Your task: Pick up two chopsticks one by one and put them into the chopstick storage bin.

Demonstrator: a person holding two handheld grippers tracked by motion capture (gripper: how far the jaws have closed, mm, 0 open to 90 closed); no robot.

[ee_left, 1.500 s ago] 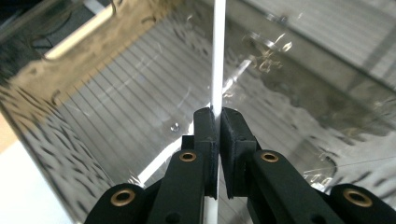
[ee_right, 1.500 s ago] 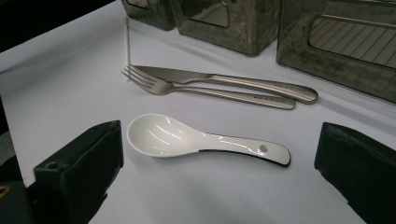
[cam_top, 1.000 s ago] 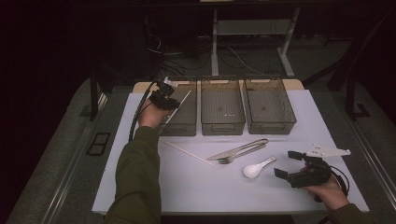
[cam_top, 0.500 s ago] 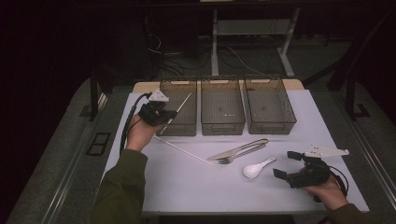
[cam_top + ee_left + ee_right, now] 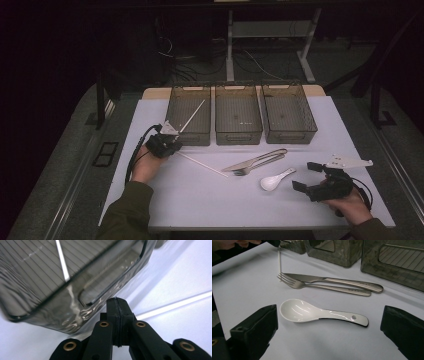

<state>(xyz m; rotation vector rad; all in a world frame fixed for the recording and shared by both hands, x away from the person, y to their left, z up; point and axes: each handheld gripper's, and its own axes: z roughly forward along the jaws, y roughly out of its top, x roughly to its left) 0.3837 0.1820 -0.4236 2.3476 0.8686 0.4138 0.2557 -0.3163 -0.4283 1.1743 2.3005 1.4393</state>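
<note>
My left gripper is shut and empty, low over the table just in front of the left bin. In the left gripper view its closed tips face that bin's front wall. One white chopstick leans inside the bin, and a second white chopstick lies on the table beside the gripper. My right gripper rests wide open at the near right, aimed at a white soup spoon lying between its jaws' line of sight. A knife and fork lie side by side beyond the spoon.
Three dark see-through bins stand in a row at the back; the middle bin and right bin look bare inside. The white table mat reaches the near edge. Cables and a desk frame sit behind the table.
My left hand has pulled back from the left bin's rim toward the near side and down to the table. The chopstick stays leaning in the bin. The right hand has not moved.
</note>
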